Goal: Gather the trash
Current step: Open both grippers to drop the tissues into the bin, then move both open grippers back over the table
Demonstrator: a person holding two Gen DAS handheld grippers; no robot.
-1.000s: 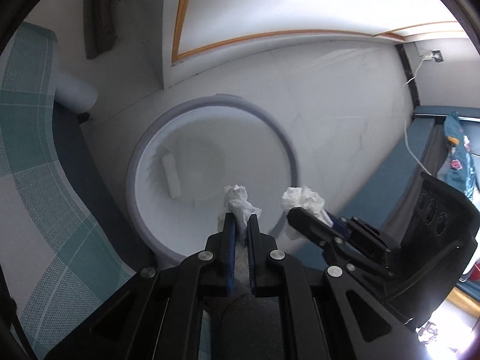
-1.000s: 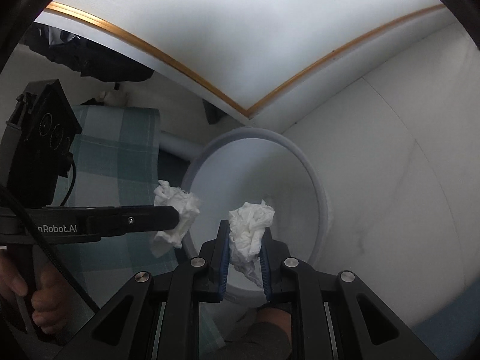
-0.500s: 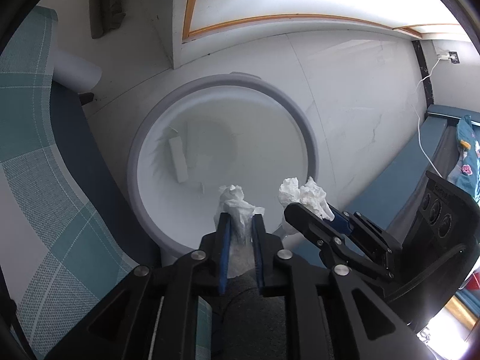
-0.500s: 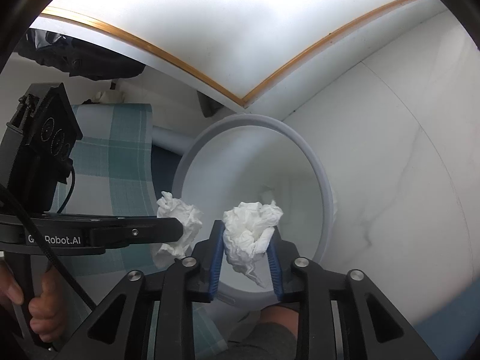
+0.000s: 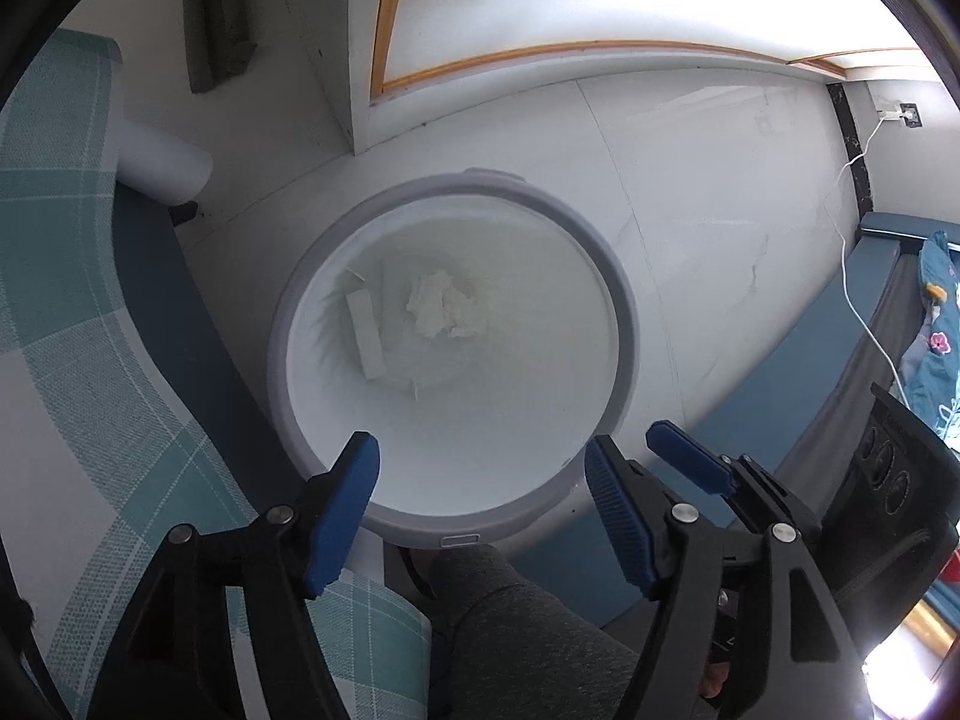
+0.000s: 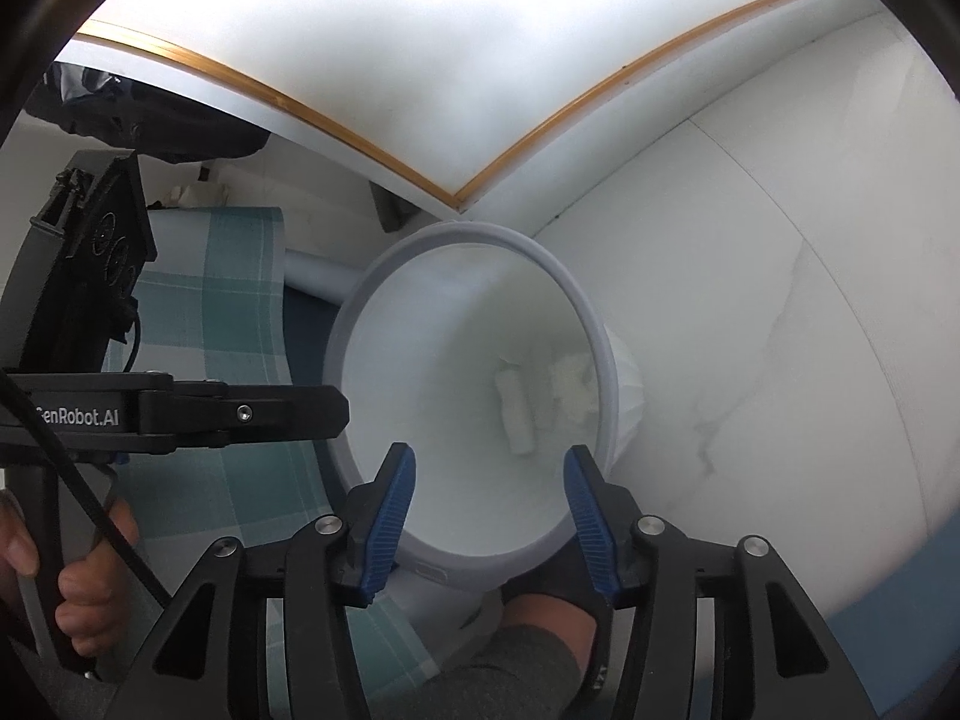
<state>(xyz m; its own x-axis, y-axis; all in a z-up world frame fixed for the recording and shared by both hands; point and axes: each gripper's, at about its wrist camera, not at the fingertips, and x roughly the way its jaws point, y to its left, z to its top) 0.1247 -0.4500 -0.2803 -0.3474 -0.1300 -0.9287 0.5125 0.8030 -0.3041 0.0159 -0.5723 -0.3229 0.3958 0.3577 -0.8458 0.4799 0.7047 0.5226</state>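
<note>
A round white bin with a grey rim point(image 5: 624, 324) stands on the pale floor right below both grippers. Crumpled white tissue point(image 5: 435, 306) lies on its bottom beside a flat white strip point(image 5: 366, 336). My left gripper point(image 5: 480, 510) hangs over the near rim, its jaws opening with nothing between them. One blue pad point(image 5: 690, 465) of the other tool shows just to its right. In the right wrist view my right gripper point(image 6: 489, 504) is also over the bin rim point(image 6: 600, 330), its jaws opening and empty, and the tissue point(image 6: 573, 387) lies deep inside.
A teal checked cloth point(image 5: 90, 330) covers furniture left of the bin. A white roll point(image 5: 162, 168) lies behind it. A white cable point(image 5: 858, 312) and patterned blue fabric point(image 5: 936, 324) are at the right. A grey sleeve point(image 5: 510, 630) is below the grippers. A hand point(image 6: 84, 588) holds the left tool.
Both grippers have gone from shut on a tissue wad to wide open. The wads have dropped out, and tissue now lies on the bin's bottom.
</note>
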